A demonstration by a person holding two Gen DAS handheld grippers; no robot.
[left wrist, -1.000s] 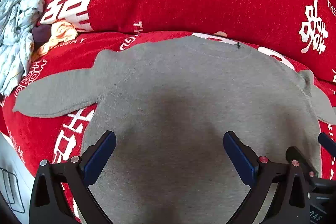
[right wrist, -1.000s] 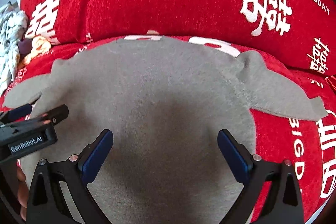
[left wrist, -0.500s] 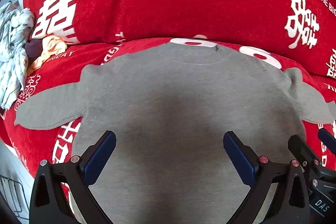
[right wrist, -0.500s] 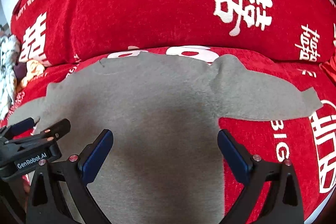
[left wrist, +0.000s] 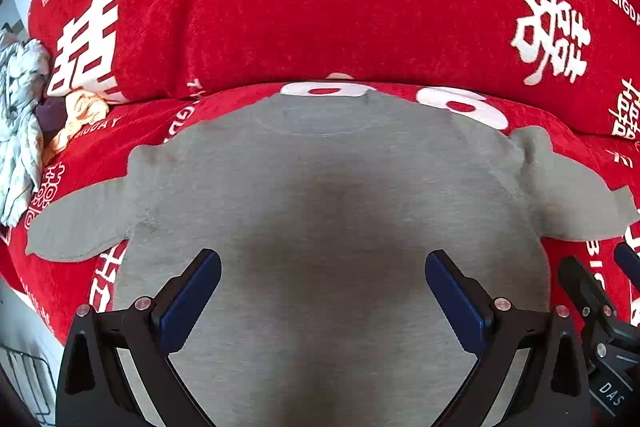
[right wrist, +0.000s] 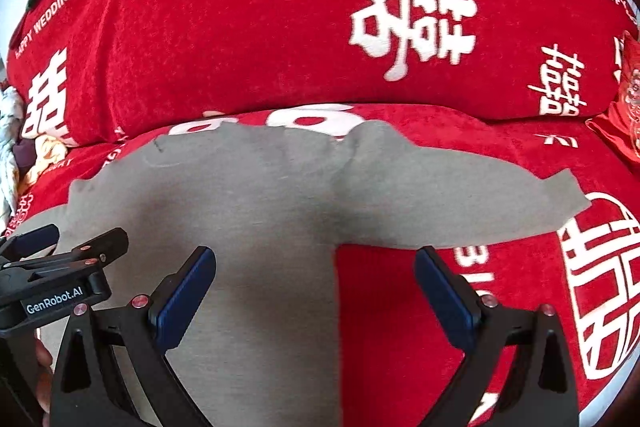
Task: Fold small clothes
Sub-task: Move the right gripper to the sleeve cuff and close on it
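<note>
on the sofa seat: grey shirt (left wrist: 332,211) lies flat on the red cover (left wrist: 320,7), neckline toward the backrest, both sleeves out sideways — laid open so a fold can start clean.
left gripper (left wrist: 322,291): spread wide, holding nothing, poised over the shirt's body.
right gripper (right wrist: 316,287): also spread and empty, straddling the shirt's right edge under the right sleeve (right wrist: 460,203) (probably first to fold).
far left: crumpled clothes (left wrist: 20,131) heaped apart — likely waiting.

Sweater (left wrist: 328,195) flat on sofa seat (left wrist: 132,131), backrest (left wrist: 320,7) behind
</note>
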